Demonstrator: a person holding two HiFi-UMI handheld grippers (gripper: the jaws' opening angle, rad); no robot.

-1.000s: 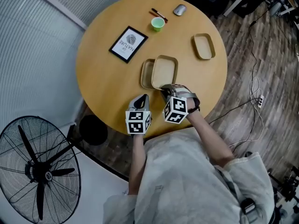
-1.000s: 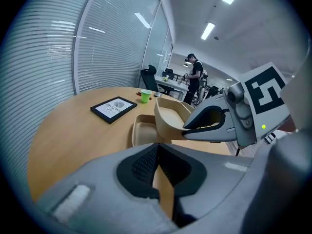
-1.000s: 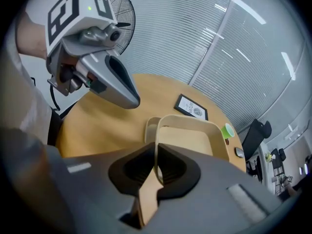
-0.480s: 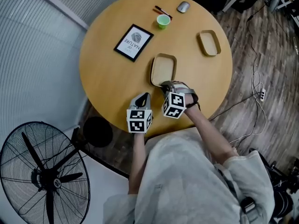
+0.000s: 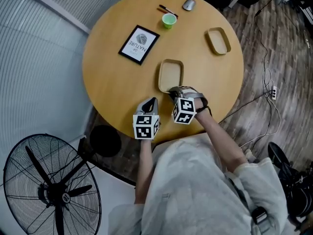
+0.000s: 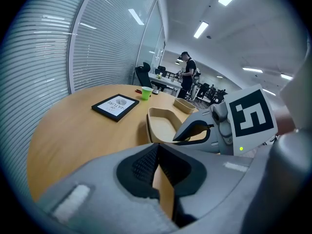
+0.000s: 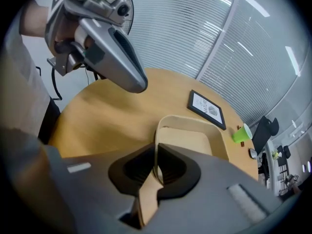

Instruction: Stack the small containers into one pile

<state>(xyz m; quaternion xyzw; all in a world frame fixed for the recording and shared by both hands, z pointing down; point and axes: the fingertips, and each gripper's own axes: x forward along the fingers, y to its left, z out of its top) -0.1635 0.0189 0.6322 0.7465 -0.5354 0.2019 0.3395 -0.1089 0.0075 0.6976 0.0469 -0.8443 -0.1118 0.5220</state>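
Beige moulded container [image 5: 170, 75] appears light and stiff; right gripper [image 5: 172, 89] clamps its near rim, a sound hold; left gripper [image 5: 152, 101] pinched together, empty.

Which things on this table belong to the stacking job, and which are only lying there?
Job: near container, gripped by the right gripper; far container.
Lying about: framed card, green cup, pen, mouse.
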